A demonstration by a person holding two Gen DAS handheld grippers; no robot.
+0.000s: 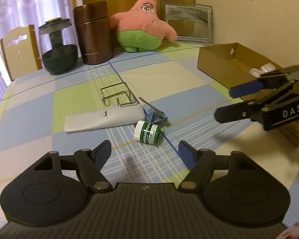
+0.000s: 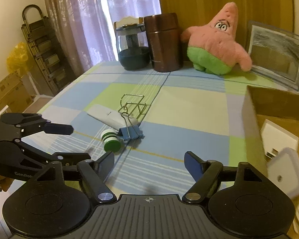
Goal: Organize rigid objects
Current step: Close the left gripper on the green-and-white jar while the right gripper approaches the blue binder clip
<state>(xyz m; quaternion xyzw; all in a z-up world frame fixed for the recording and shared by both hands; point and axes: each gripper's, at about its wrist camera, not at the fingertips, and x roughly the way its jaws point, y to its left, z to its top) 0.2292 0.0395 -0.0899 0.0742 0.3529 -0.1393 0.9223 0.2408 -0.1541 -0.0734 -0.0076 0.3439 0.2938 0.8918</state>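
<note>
Left wrist: left claw point(image 1: 144, 149) half-spread, empty, above green-white jar point(image 1: 147, 132); right claw point(image 2: 149, 160) likewise, nothing gripped.

green-white jar point(image 1: 147, 132) on its side, touching blue binder clip point(image 2: 130, 132) (handles raised).

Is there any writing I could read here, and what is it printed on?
"DAS": white letters on the black body of the right gripper, seen from the left wrist view.
"GenRob", cut off after that: on the black left gripper, seen from the right wrist view.
Tall brown metal flask: vertical lettering, too blurred to read.
Small green-and-white jar: label too small to read.
</note>
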